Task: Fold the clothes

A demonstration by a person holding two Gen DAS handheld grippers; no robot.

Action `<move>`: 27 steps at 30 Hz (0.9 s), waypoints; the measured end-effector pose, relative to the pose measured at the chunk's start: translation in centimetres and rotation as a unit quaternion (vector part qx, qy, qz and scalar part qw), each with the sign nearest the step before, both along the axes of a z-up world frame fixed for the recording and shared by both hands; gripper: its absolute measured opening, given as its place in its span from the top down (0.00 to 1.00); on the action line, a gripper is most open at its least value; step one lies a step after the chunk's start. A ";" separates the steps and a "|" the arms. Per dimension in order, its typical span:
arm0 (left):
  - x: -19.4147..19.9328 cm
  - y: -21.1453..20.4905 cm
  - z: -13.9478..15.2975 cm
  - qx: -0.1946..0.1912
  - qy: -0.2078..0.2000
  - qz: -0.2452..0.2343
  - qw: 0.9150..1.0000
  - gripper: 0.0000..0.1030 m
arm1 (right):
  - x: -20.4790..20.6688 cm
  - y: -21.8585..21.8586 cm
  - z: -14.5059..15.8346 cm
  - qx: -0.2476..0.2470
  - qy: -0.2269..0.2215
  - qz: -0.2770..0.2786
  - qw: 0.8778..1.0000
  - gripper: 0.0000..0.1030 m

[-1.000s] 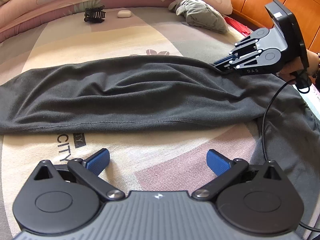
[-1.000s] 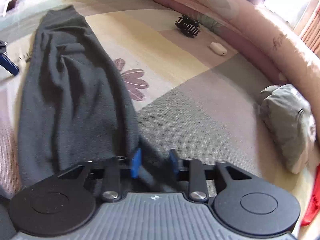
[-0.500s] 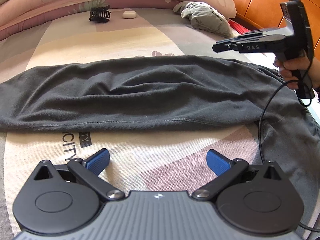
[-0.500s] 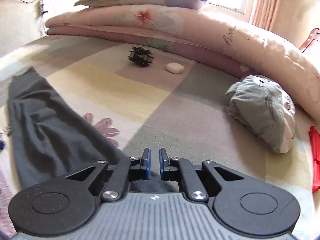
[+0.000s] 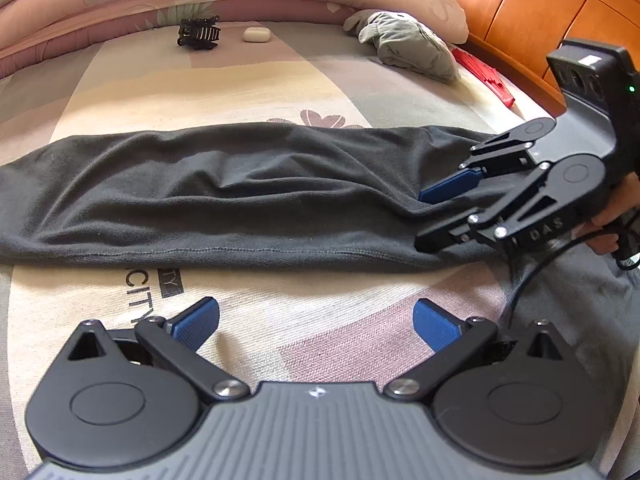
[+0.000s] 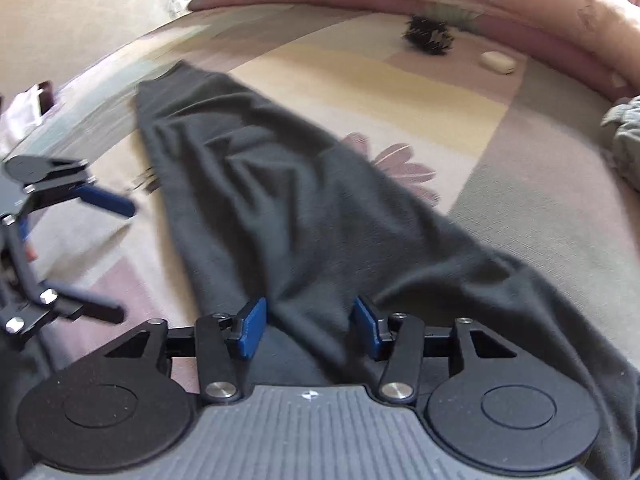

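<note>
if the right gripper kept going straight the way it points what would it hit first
Most likely the dark grey knit garment on the bed: the right gripper has just been opening, its jaws apart over a raised fold, nothing else between. Depth is unclear.

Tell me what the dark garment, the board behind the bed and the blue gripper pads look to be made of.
Dark garment: soft charcoal knit, likely cotton jersey; matte, loosely wrinkled, with a stitched hem.
Board behind the bed: orange-brown wood or veneer, glossy; light glints off its panels.
Blue pads: ribbed, matte, probably rubber or plastic; which one is unclear.
</note>
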State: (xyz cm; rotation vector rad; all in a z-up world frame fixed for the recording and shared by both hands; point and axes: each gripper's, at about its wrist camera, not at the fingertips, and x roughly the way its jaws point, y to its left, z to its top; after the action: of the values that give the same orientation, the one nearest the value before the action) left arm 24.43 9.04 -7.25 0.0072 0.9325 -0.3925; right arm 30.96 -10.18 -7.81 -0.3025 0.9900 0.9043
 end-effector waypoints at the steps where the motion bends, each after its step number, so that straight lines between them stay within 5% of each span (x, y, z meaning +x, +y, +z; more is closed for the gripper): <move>1: 0.0 0.0 0.1 0.002 -0.001 0.001 1.000 0.01 | -0.2 0.3 0.2 -0.009 -0.002 0.011 1.000 0.41; 4: -0.3 0.1 0.4 0.000 -0.008 -0.002 1.000 0.01 | 0.1 1.6 0.8 -0.016 -0.036 0.007 0.999 0.42; 7: -0.4 0.3 0.8 -0.006 -0.014 -0.006 1.000 0.01 | 2.0 2.6 1.1 0.028 -0.066 -0.044 0.996 0.42; 12: -0.4 0.8 1.0 -0.010 -0.015 -0.002 1.000 0.01 | 4.6 4.9 -1.0 0.051 -0.034 -0.071 0.996 0.40; 15: -0.4 1.1 1.2 -0.018 -0.016 -0.002 1.000 0.01 | 2.9 5.4 -1.0 0.053 -0.013 -0.022 0.998 0.29; 21: -0.5 0.5 1.1 -0.009 -0.013 -0.011 1.000 0.01 | 0.8 5.1 0.2 0.029 0.003 0.045 0.999 0.31; 27: -0.5 0.6 1.2 -0.014 -0.015 -0.014 1.000 0.01 | 4.6 2.6 2.2 0.041 -0.086 -0.080 0.992 0.34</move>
State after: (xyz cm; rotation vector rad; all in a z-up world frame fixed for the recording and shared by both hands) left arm 23.89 9.65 -6.07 0.0004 0.8977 -0.4299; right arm 35.58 -7.63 -5.64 -0.2244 0.8046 0.7578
